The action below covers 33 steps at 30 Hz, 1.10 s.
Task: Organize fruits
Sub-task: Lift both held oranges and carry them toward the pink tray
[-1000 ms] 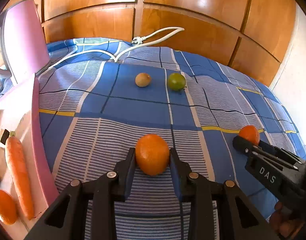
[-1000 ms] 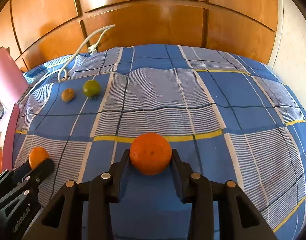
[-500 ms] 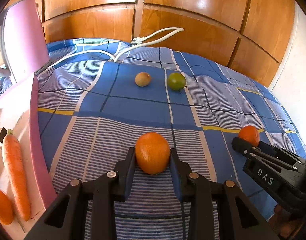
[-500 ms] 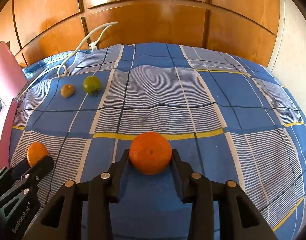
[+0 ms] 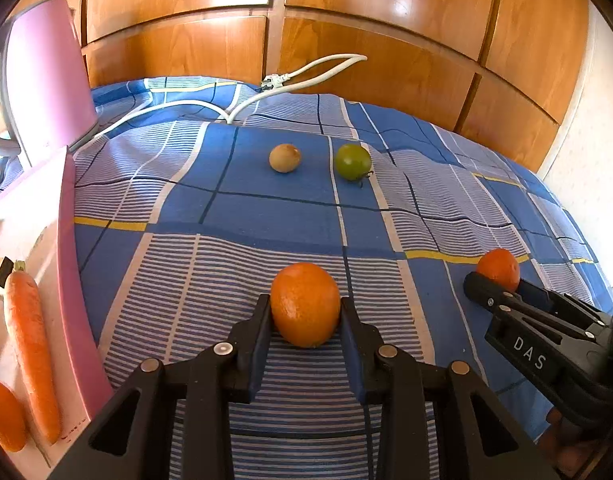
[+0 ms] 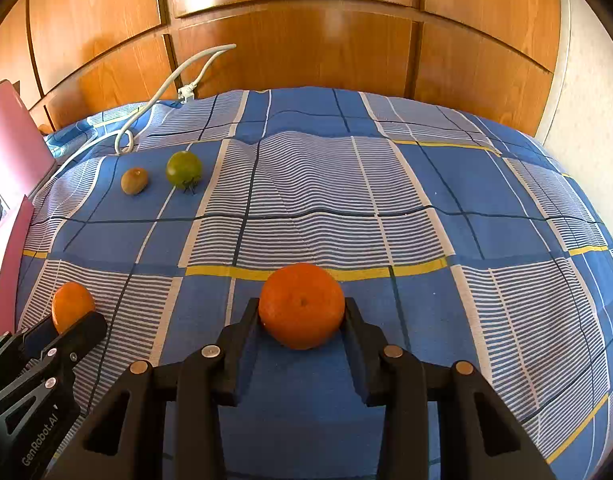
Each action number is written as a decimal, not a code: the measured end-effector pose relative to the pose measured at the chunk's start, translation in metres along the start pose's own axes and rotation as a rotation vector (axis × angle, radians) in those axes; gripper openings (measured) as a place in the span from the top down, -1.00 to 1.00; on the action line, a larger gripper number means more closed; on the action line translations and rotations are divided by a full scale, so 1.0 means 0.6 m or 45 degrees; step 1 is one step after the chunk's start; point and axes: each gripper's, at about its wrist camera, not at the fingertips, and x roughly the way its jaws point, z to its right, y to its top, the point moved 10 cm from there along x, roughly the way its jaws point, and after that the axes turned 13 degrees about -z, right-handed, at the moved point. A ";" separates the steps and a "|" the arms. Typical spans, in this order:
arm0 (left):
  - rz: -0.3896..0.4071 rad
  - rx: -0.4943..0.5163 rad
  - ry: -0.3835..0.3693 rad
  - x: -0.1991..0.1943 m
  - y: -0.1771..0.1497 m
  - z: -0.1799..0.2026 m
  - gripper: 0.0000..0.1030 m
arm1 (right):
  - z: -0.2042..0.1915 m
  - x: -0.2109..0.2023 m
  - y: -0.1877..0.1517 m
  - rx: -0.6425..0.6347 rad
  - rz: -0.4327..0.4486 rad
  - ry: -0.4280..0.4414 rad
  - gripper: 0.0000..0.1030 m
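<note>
Two hand-held grippers are at work over the bed, and each has one orange clamped between its pads. The left hand-held gripper (image 5: 305,320) grips the taller orange (image 5: 305,309) just above the striped part of the blue checked bedspread (image 5: 266,216); the right hand-held gripper (image 6: 302,312) grips the rounder orange (image 6: 301,305) near a yellow line in the cloth.

Farther up the bedspread lie two loose fruits side by side, not touching: one brown kiwi (image 5: 284,157) and one green tomato (image 5: 352,161) with its stalk showing.

At the left edge sits a pink tray (image 5: 72,280) holding one carrot (image 5: 28,344) and one more orange piece (image 5: 2,414), cut off by the frame, so I cannot tell what it is. One white cable (image 5: 234,100) loops near the wooden panelling (image 5: 346,8). A small dark item by the carrot's top is too cut off to make out.
</note>
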 end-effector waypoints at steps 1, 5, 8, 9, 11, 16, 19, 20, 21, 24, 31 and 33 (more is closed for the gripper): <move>0.000 0.000 0.000 0.000 0.000 0.000 0.37 | 0.000 0.000 0.000 0.000 0.001 0.001 0.23; -0.004 0.004 0.000 -0.001 0.000 0.001 0.38 | 0.000 0.000 0.000 0.000 0.001 0.003 0.23; -0.011 0.024 0.016 -0.004 -0.002 0.002 0.38 | 0.000 -0.001 0.000 0.000 0.001 0.008 0.24; -0.013 0.032 0.020 -0.005 -0.004 0.003 0.38 | 0.000 -0.002 -0.001 -0.003 0.000 0.008 0.24; -0.016 0.037 0.020 -0.009 -0.009 0.003 0.38 | -0.001 -0.004 -0.003 -0.011 0.000 0.004 0.24; -0.032 0.045 0.011 -0.020 -0.021 0.005 0.39 | -0.001 -0.010 -0.013 -0.019 0.000 0.007 0.24; -0.038 0.057 0.005 -0.027 -0.030 0.010 0.39 | -0.001 -0.014 -0.021 -0.027 0.002 0.005 0.24; -0.041 0.058 -0.001 -0.029 -0.033 0.011 0.39 | -0.002 -0.016 -0.024 -0.029 0.004 0.003 0.24; -0.043 0.059 -0.005 -0.032 -0.036 0.012 0.39 | -0.002 -0.018 -0.027 -0.031 0.005 0.002 0.24; -0.031 0.072 -0.006 -0.044 -0.040 0.015 0.39 | -0.003 -0.024 -0.037 -0.041 0.012 0.000 0.24; 0.004 0.076 -0.027 -0.075 -0.043 0.017 0.39 | -0.009 -0.039 -0.060 -0.044 0.016 0.019 0.25; 0.011 0.077 -0.032 -0.081 -0.044 0.017 0.39 | -0.012 -0.043 -0.066 -0.039 0.012 0.035 0.26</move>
